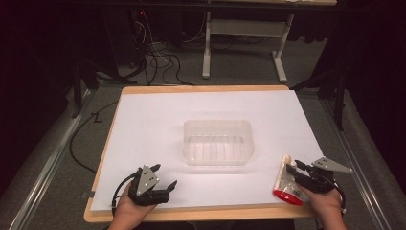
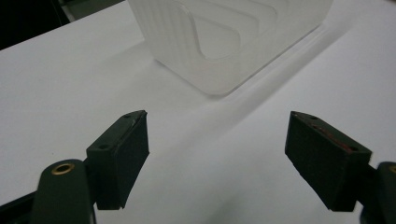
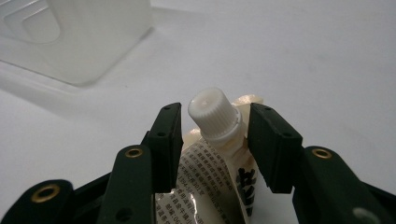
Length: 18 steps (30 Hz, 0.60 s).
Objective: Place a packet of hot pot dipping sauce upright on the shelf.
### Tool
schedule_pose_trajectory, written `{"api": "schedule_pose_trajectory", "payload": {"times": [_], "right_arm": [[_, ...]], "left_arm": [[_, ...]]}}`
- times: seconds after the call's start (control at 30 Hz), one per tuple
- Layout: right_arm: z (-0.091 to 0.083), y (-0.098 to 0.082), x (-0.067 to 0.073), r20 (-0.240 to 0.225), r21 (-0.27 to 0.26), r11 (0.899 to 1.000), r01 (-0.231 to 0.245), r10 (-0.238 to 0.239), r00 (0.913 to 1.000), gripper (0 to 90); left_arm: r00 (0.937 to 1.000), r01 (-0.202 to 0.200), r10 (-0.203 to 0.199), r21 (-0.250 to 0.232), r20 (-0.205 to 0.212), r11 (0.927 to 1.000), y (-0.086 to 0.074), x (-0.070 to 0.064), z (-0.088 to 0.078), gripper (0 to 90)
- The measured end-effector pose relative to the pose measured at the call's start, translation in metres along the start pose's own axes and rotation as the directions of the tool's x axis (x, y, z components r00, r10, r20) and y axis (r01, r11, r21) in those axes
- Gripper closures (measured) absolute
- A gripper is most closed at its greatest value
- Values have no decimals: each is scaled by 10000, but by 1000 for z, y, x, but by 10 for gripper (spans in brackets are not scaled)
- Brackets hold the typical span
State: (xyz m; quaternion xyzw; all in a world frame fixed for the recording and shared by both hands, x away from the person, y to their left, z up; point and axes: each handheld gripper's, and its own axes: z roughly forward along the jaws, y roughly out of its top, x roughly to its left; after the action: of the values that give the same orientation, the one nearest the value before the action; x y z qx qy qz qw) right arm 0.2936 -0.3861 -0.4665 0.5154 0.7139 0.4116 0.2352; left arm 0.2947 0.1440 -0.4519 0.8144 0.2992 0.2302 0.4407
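At the near edge of the desk (image 1: 143, 103), a person's right gripper (image 3: 212, 135) has its fingers (image 3: 166, 140) half closed around a spouted pouch (image 1: 286, 184) with a white screw cap (image 3: 215, 113) and a red bottom; the pads look to be touching its neck, though how firm the hold is cannot be told. The left gripper (image 1: 160, 189) rests nearby, fingers (image 2: 122, 156) wide apart and empty. Farther off, mid-desk, sits a clear plastic container (image 1: 218, 142). To do this well, squeeze just below the cap, lift the pouch without letting it sag, and carry it over the container's rim.
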Motion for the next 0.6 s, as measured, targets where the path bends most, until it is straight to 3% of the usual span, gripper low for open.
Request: {"api": "schedule_pose_trajectory", "payload": {"times": [0.07,0.3,0.6], "right_arm": [[0,0,0,25,19,9999,-104,104,9999,568],[-1,0,-4,550,55,9999,-116,112,9984,709],[-8,5,-2,695,-348,9993,-127,151,9975,725]], "left_arm": [[10000,-4,4,3,2,10000,0,0,0,221],[10000,-38,38,26,22,10000,0,-1,1,221],[10000,-23,23,-21,-37,10000,0,0,0,221]]}}
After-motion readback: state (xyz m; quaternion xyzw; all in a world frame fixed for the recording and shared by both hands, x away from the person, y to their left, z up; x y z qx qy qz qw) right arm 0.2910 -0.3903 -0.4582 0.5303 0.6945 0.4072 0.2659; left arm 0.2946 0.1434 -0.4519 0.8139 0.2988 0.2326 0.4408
